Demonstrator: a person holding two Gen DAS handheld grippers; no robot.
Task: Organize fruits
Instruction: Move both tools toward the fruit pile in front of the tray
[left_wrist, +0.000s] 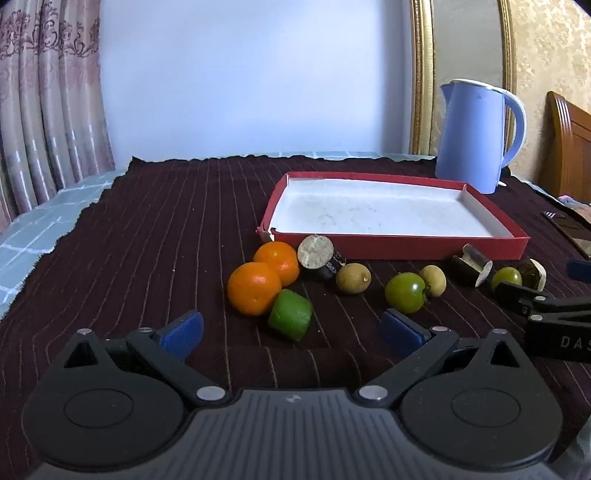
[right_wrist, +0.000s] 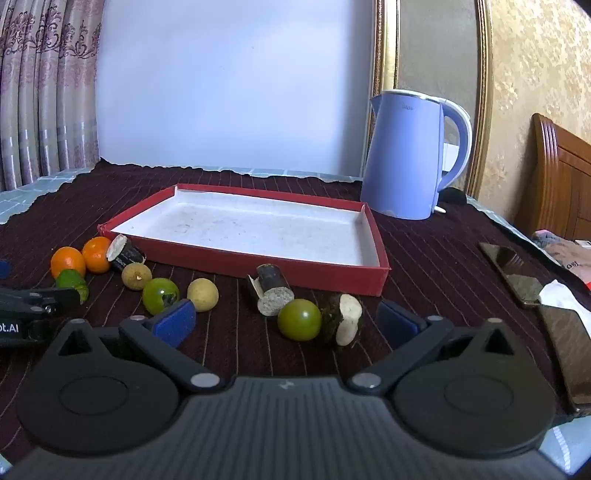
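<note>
A shallow red tray (left_wrist: 391, 245) (right_wrist: 207, 258) with a white floor stands empty on the dark striped cloth. In front of it lie scattered fruits: two oranges (left_wrist: 255, 288) (right_wrist: 68, 262), a green cut piece (left_wrist: 290, 314), dark sugarcane chunks (left_wrist: 319, 256) (right_wrist: 271, 290), pale longans (left_wrist: 352, 278) (right_wrist: 202, 293) and green tomatoes (left_wrist: 405, 292) (right_wrist: 299, 319). My left gripper (left_wrist: 291, 332) is open just short of the green piece. My right gripper (right_wrist: 286, 321) is open, its blue pads either side of a green tomato and a cane chunk (right_wrist: 343, 319), not touching them.
A lilac electric kettle (left_wrist: 474, 136) (right_wrist: 408, 155) stands behind the tray's right corner. Two phones (right_wrist: 515, 275) and crumpled wrappers lie at the right edge of the cloth. A wooden headboard (right_wrist: 561, 184) rises at right, curtains (left_wrist: 48, 103) hang at left.
</note>
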